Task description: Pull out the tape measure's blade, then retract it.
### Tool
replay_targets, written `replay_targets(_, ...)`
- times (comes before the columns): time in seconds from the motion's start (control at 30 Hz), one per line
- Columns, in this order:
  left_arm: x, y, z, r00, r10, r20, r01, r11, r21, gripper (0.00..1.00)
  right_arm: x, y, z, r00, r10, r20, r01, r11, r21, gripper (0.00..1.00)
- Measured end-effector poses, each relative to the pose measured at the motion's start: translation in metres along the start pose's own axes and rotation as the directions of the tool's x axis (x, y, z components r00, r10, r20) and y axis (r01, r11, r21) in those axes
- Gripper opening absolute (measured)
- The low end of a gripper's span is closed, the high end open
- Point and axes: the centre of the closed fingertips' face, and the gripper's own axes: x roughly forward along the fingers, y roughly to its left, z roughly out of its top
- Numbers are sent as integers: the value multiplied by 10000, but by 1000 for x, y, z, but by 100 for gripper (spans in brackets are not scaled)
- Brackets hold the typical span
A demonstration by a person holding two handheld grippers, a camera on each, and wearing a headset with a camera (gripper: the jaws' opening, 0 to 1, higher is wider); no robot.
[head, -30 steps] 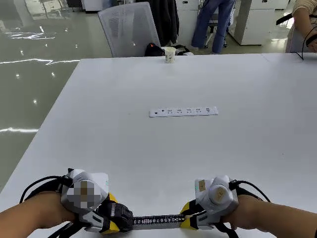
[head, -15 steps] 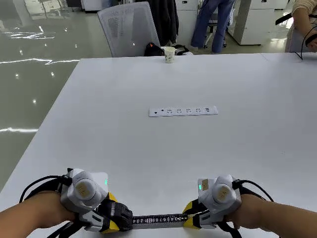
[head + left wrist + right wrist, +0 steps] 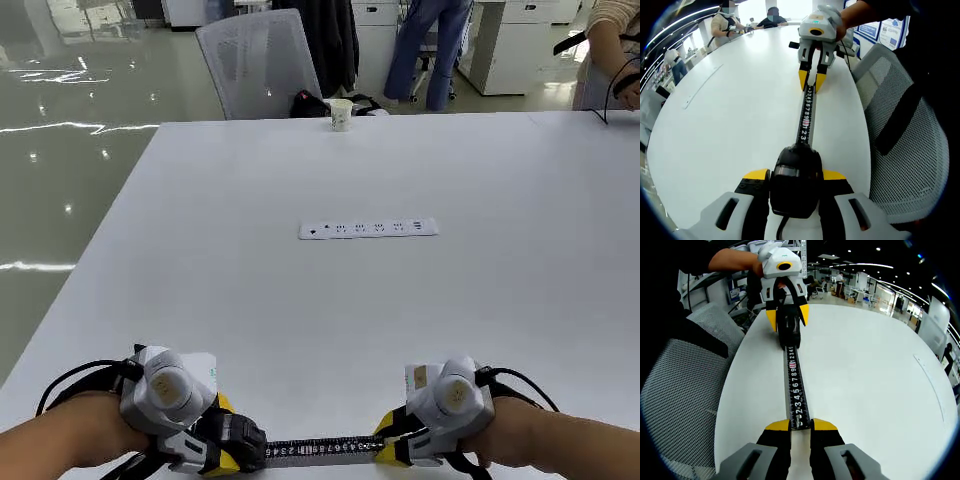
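Observation:
Low in the head view, my left gripper [image 3: 222,452] is shut on the black tape measure case [image 3: 243,444]. The case [image 3: 796,181] sits squeezed between the yellow-tipped fingers [image 3: 756,176] in the left gripper view. The dark blade [image 3: 322,449], printed with white numbers, runs flat over the white table [image 3: 400,300] to my right gripper [image 3: 388,451]. In the right gripper view that gripper [image 3: 800,425] is shut on the end of the blade [image 3: 795,390], and the left gripper [image 3: 787,316] holds the case [image 3: 788,331] opposite. The right gripper [image 3: 813,82] pinches the blade [image 3: 805,114] at the far end in the left gripper view.
A white power strip [image 3: 368,229] lies mid-table. A paper cup [image 3: 341,113] stands at the far edge, with a grey mesh chair [image 3: 262,60] and standing people [image 3: 428,45] behind it. The near table edge is just under both grippers.
My right gripper has moved a little to the right with the blade's end, so slightly more blade is out of the case. The left gripper has stayed put.

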Motion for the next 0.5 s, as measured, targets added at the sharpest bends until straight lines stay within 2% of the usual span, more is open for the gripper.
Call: replay_targets(0.5, 0, 0, 0, 10000, 7, -11, -7, 10000, 3, 32, -5, 0, -4, 10000, -12, -44, 12, 10000, 53, 10)
